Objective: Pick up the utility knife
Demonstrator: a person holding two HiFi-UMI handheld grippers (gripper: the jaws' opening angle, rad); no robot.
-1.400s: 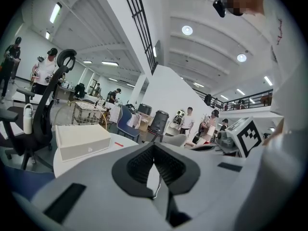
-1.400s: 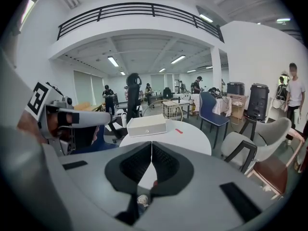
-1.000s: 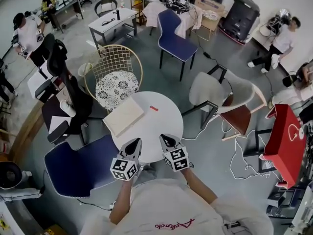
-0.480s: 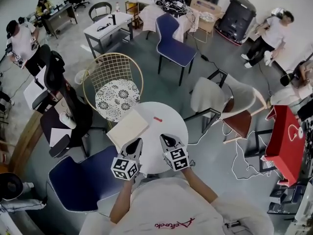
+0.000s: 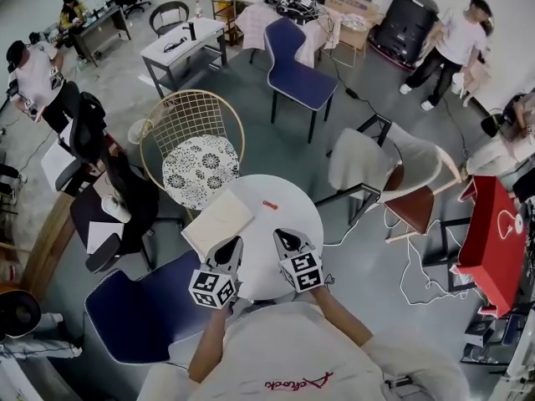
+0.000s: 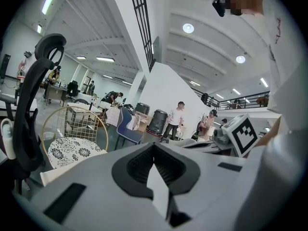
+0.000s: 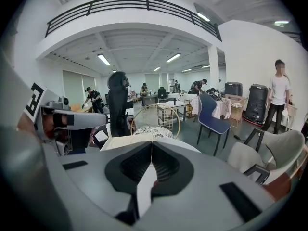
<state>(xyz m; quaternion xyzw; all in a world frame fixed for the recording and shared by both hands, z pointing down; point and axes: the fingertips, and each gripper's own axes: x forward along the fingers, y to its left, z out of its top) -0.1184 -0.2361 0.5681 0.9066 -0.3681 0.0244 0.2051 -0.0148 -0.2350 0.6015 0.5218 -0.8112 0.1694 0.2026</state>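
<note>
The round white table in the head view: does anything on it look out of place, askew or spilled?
The flat beige board lies askew at the left side of the table, and one corner sticks out past the rim. The small red utility knife lies flat, apart from it. Nothing looks spilled.

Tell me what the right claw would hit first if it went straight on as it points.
Likely the white round table, just short of the red utility knife; depth is unclear.
</note>
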